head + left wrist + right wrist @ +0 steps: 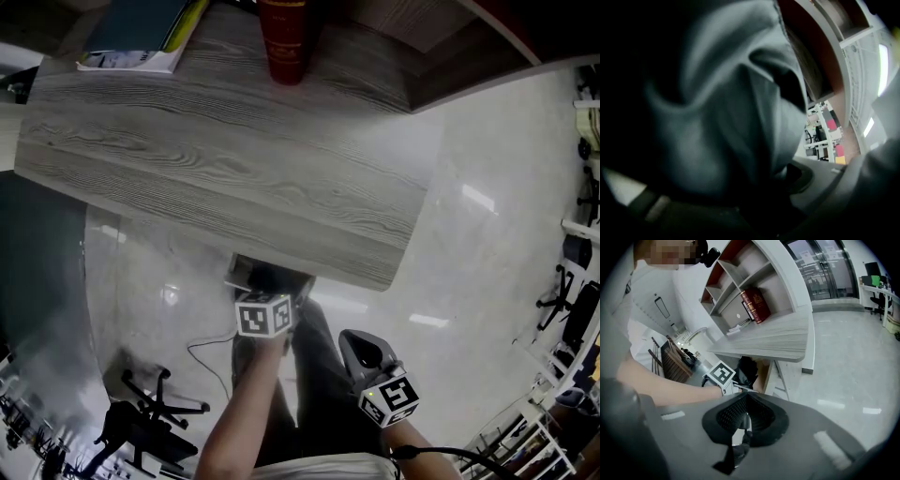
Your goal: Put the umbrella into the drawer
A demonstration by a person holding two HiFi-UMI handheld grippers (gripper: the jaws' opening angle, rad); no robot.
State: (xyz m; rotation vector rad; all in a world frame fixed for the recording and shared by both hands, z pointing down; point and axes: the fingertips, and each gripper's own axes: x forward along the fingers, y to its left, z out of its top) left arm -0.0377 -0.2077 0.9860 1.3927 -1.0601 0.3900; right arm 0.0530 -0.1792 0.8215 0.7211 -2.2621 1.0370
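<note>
The umbrella [722,122], folded dark grey-black fabric, fills the left gripper view and bunches right against the jaws. My left gripper [272,289] reaches under the desk's front edge, shut on the umbrella [277,278] at the mouth of the open drawer [241,270]. In the right gripper view the umbrella [746,370] is a black bundle at the drawer [765,376], just past the left gripper's marker cube [723,374]. My right gripper [359,345] hangs lower right, away from the desk. The right gripper [746,395] is shut with nothing in it.
The grey wood desk top [234,169] overhangs the drawer and carries a red book [284,42] and a teal book [141,33]. Shelves [740,282] rise behind it. A black chair base [155,403] and a thin cable [211,361] lie on the glossy floor at left.
</note>
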